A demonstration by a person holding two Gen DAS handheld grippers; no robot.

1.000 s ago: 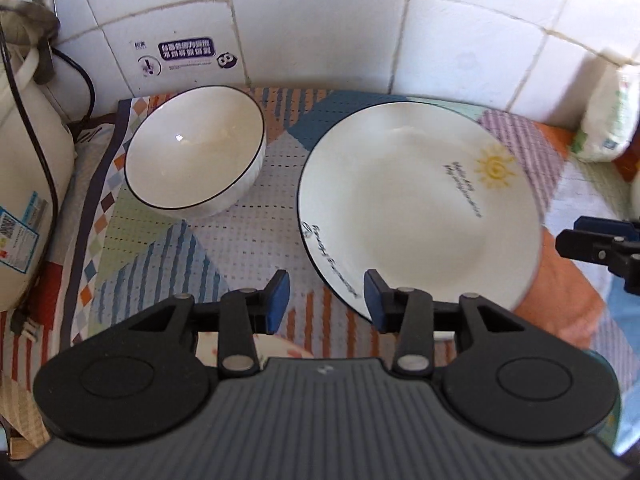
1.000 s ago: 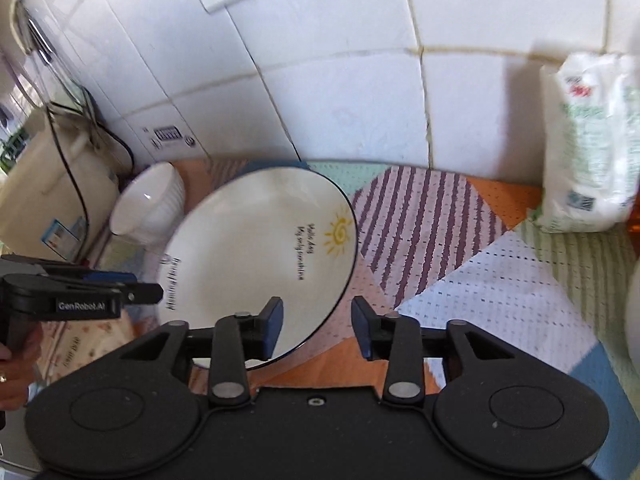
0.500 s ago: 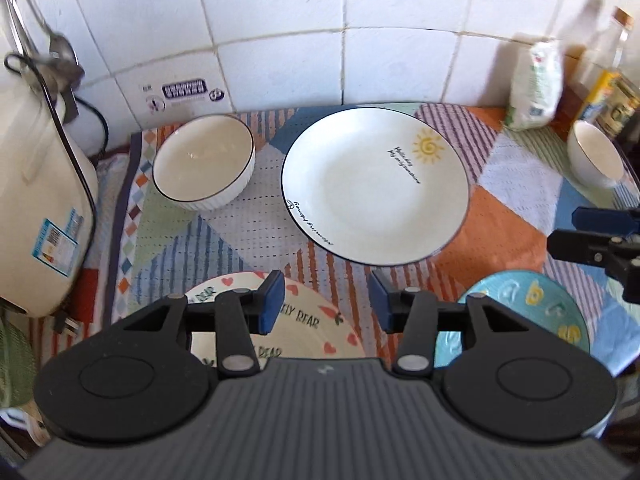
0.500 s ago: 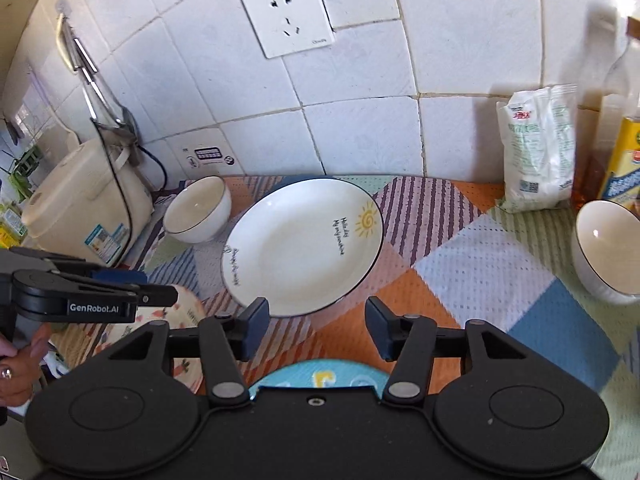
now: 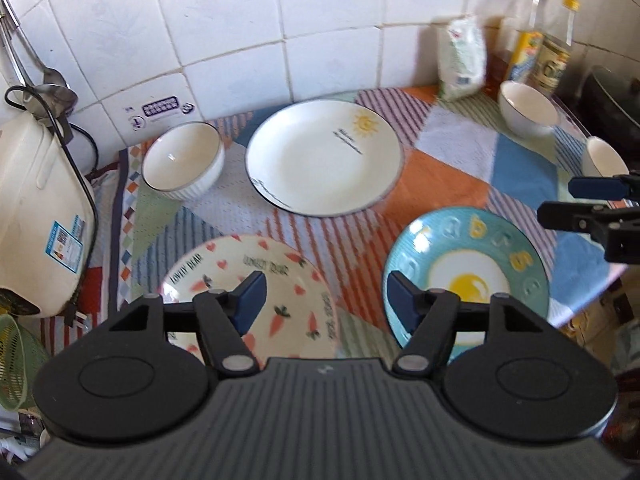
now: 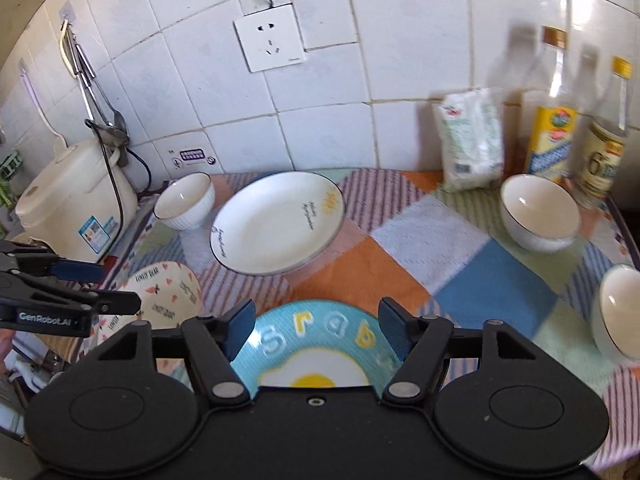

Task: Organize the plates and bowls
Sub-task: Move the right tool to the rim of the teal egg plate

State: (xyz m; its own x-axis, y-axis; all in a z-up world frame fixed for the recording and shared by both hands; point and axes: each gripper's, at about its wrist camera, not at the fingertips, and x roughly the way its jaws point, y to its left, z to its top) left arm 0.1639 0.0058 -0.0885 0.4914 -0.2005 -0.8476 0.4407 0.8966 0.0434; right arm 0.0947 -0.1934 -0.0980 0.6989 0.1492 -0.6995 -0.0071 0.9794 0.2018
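A white plate with a sun print [image 5: 324,156] [image 6: 276,222] lies at the back middle of the patchwork cloth. A white bowl [image 5: 182,160] [image 6: 186,200] stands to its left. A cream plate with hearts and carrots [image 5: 248,280] [image 6: 164,296] lies front left, a blue egg plate [image 5: 468,264] [image 6: 316,344] front right. Two more white bowls [image 6: 538,210] [image 6: 618,308] stand at the right. My left gripper [image 5: 324,300] is open and empty above the cloth between the two front plates. My right gripper [image 6: 316,326] is open and empty over the blue plate.
A cream rice cooker [image 5: 36,216] with a black cord stands at the left. A white bag [image 6: 472,140] and two bottles [image 6: 554,120] stand against the tiled wall at the back right. A green basket [image 5: 16,360] sits off the counter's left edge.
Both grippers have pulled back and up from the sun plate, and both have opened wider. The front plates and right bowls have come into view.
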